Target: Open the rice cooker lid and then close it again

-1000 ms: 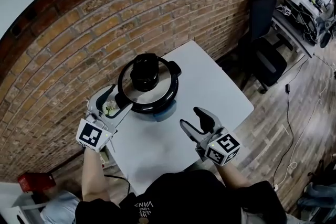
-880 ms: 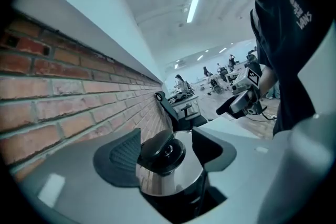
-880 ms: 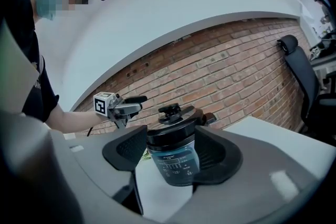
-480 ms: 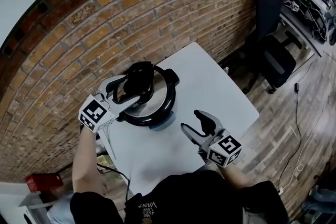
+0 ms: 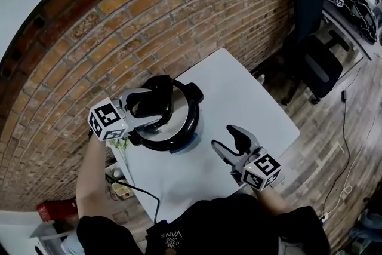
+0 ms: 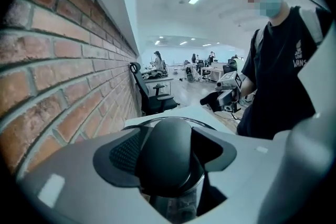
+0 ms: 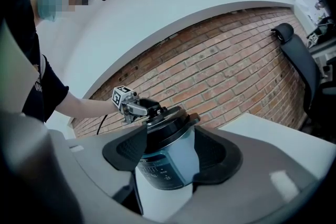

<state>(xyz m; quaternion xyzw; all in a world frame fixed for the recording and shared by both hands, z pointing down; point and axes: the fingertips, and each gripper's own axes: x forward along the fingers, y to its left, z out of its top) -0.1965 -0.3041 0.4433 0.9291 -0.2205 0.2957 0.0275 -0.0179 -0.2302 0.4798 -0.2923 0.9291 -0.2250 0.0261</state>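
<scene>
head view: the cooker [image 5: 185, 135] sits on the bench [image 5: 245, 98] by a brick wall [image 5: 119, 21], lid [image 5: 185, 107] shut. the left tool [image 5: 153, 106] reaches over it, the knob [image 5: 162, 91] between its jaws. the right tool [image 5: 234, 140] hangs near the bench front, well apart from the cooker.

left gripper view: the jaws stand apart, one each side of the knob, with a dark gap on one side, so i think they are not squeezing yet. lift with a loose hold and the knob could slip, dropping the lid.

right gripper view: jaws wide apart, nothing in them, cooker far beyond. nothing holds the cooker down, so a hard pull might tip it.
</scene>
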